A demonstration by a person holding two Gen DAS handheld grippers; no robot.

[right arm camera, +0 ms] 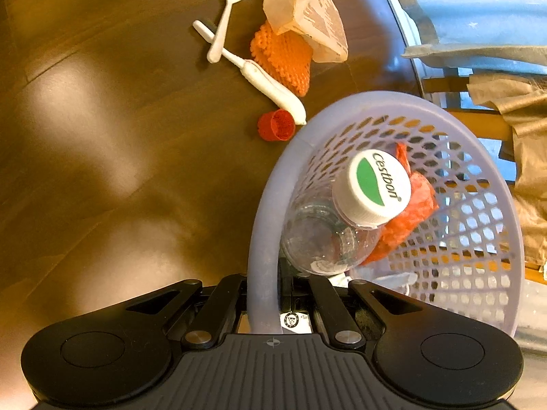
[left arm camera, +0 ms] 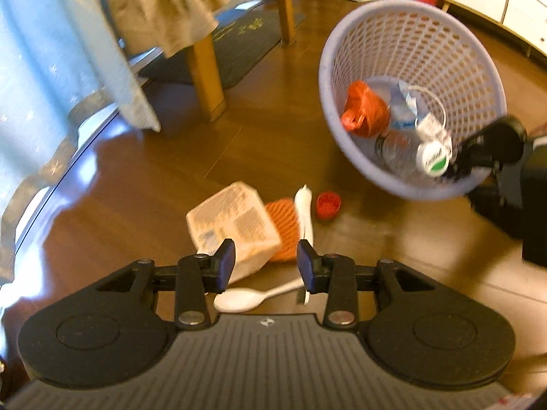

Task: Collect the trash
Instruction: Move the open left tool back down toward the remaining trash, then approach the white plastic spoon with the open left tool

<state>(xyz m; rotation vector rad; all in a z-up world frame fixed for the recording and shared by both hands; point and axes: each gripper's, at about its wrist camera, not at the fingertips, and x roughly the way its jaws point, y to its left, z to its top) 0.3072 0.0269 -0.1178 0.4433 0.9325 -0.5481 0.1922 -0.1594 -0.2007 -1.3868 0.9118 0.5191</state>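
While the left wrist view looks down at the floor (left arm camera: pixel 143 184), the left gripper (left arm camera: pixel 266 263) hangs released, its blue fingers (left arm camera: pixel 225 266) spread and holding nothing, just above a small heap of litter. Between the jaws lies a carton (left arm camera: pixel 232 225), resting on an orange net (left arm camera: pixel 285 229); a white spoon (left arm camera: pixel 246 298) lies nearest the camera, a white tube (left arm camera: pixel 305 212) crosses to the right, and a red cap (left arm camera: pixel 328 205) sits just beyond it. Far right, the basket (left arm camera: pixel 345 34) is held tilted off the floor by the right gripper (left arm camera: pixel 478 157) at its near rim, and it already contains a bottle (left arm camera: pixel 403 150), an orange bag (left arm camera: pixel 364 109) and some clear wrapping.

Seen from the right wrist view, the right gripper (right arm camera: pixel 265 304) is clenched on the basket (right arm camera: pixel 263 225) rim, which runs straight between its jaws. The bottle (right arm camera: pixel 328 235) lies against the near wall, with the bag (right arm camera: pixel 407 218) behind it. On the floor (right arm camera: pixel 102 136) to the far left remain the cap (right arm camera: pixel 276 125) (closest to the rim), tube (right arm camera: pixel 270 85), spoon (right arm camera: pixel 232 3), net (right arm camera: pixel 283 54) and carton (right arm camera: pixel 301 7).

Collection appears roughly half done; the step in hand is the next pickup. The left gripper would need to lower and close on the carton, while the basket mouth is brought near and kept tilted towards it.
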